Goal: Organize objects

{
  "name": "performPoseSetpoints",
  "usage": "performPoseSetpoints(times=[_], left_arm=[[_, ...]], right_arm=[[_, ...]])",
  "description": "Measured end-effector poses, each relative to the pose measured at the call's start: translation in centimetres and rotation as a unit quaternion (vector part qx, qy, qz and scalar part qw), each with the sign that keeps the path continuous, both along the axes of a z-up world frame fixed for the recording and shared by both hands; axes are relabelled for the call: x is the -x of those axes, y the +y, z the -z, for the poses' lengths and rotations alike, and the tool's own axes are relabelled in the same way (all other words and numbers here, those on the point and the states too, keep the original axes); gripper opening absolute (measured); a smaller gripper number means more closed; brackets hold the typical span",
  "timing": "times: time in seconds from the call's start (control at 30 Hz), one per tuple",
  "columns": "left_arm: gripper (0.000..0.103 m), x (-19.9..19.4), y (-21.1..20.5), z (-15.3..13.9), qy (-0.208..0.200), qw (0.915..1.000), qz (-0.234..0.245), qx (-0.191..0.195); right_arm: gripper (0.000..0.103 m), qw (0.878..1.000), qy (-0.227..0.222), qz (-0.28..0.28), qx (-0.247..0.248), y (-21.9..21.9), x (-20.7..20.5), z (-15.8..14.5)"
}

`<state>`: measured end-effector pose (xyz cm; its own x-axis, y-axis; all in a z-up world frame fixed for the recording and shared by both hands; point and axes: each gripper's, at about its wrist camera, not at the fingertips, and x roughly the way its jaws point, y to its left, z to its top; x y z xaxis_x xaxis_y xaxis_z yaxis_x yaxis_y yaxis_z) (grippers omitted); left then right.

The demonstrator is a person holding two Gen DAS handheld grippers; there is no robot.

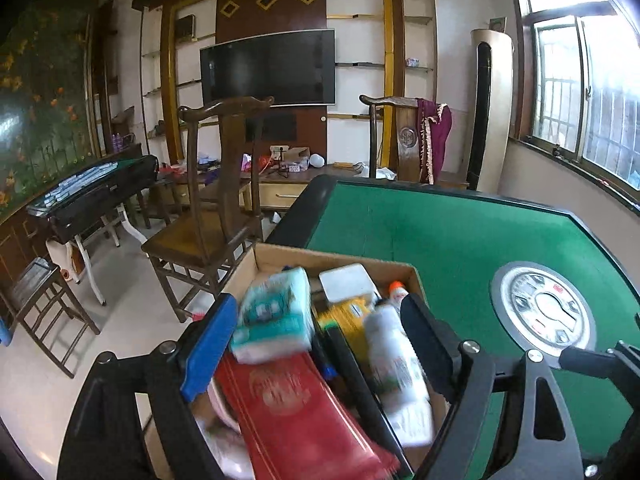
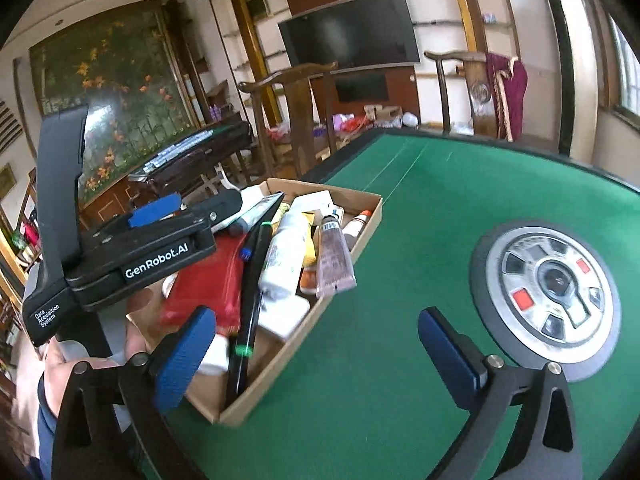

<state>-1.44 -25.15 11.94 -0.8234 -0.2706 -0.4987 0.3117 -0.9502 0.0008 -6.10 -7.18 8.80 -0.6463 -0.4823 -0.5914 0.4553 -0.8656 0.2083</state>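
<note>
Right now your left gripper (image 1: 316, 344) hangs over the cardboard box (image 2: 340, 280), its fingers spread wide and clasping nothing, with the blue pad (image 1: 208, 344) at about 9 o'clock of the box's contents in the left wrist view. Between those fingers you see a teal-and-white tissue pack (image 1: 276, 316) lying on top, a red packet (image 1: 292, 408) just below it at 6 o'clock, and a white bottle (image 1: 396, 364) with an orange cap toward 3 o'clock; all are blurred. A white flat box (image 1: 348, 282) sits at the far end, near 12 o'clock.

Your right gripper (image 2: 320, 356) is also released, jaws wide apart. Its left finger (image 2: 184, 356) stands over the near corner of the box, while the other finger is over bare green felt. From this view the box rests on the green table (image 2: 420, 208) at about 9 o'clock, close to the table's left edge. Inside it you can make out the white bottle (image 2: 284, 256), a pinkish tube (image 2: 334, 256) leaning on the right wall, and a long black object (image 2: 250, 308) lying lengthwise. The round control panel (image 2: 556, 280) in the felt lies at 3 o'clock, well apart from the box. Your left gripper's body (image 2: 132, 256) covers the box's left part.
</note>
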Motion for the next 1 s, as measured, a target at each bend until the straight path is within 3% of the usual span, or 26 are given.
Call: performPoseSetpoints(times=[0.23,0.43,0.6,0.73,0.83,1.0], left_arm=[[0.089,-5.5,2.5,0.4,0.009,0.9992,-0.034,0.022],[0.089,-8.6,2.7,0.7,-0.005,0.9988,-0.047,0.013],[0.090,-11.0,3.0,0.5,0.026,0.9984,-0.049,0.012],[0.090,-10.8,3.2,0.2,-0.005,0.9964,-0.083,0.020],[0.090,-10.9,3.4,0.4,-0.017,0.9971,-0.071,0.021],[0.090,-11.8,4.3,0.2,-0.004,0.9906,-0.115,0.075]], right_arm=[[0.103,1.000,-0.003,-0.002,0.019,1.7,-1.6,0.8],[0.103,1.000,-0.010,-0.014,0.020,1.7,-2.5,1.5],[0.103,1.000,-0.006,-0.017,0.017,1.4,-2.9,1.7],[0.103,1.000,-0.010,-0.014,0.017,1.4,-2.8,2.1],[0.103,1.000,-0.011,-0.014,0.016,1.3,-2.9,2.2],[0.103,1.000,-0.012,-0.016,0.015,1.3,-2.9,2.3]])
